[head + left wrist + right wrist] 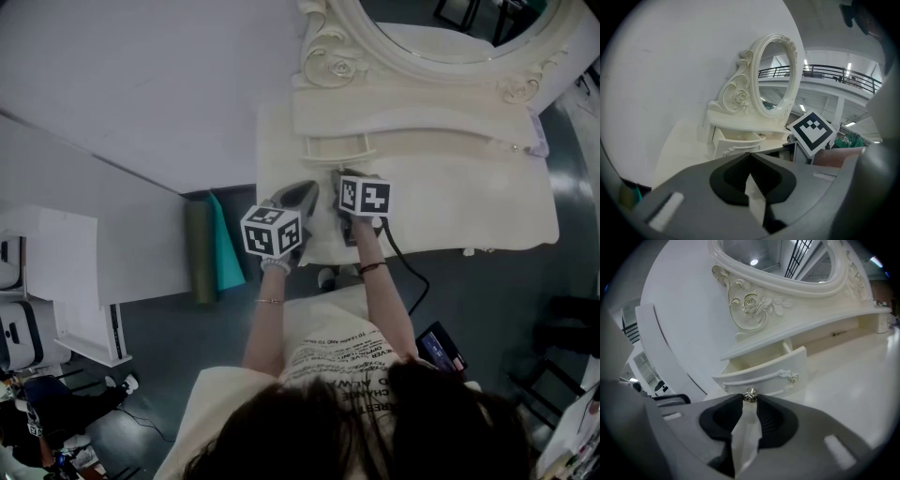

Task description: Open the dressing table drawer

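Note:
The cream dressing table (487, 202) has its small left drawer (764, 373) pulled out from under the shelf; the same drawer (736, 140) shows open in the left gripper view. My right gripper (750, 398) is shut on the drawer's small metal knob (750, 394), which sits right between the fingertips. A second knob (793, 378) sits further right on the drawer front. My left gripper (750, 154) hovers over the tabletop short of the drawer, jaws together and holding nothing. In the head view the left gripper (302, 195) and the right gripper (339, 183) are side by side at the table's left front.
An oval mirror (441, 37) in a carved frame stands on the table against the white wall. Green rolled mats (214, 246) lean by the table's left side. A black device (441, 347) lies on the floor, with a cable running from it. White furniture (56, 281) stands at the left.

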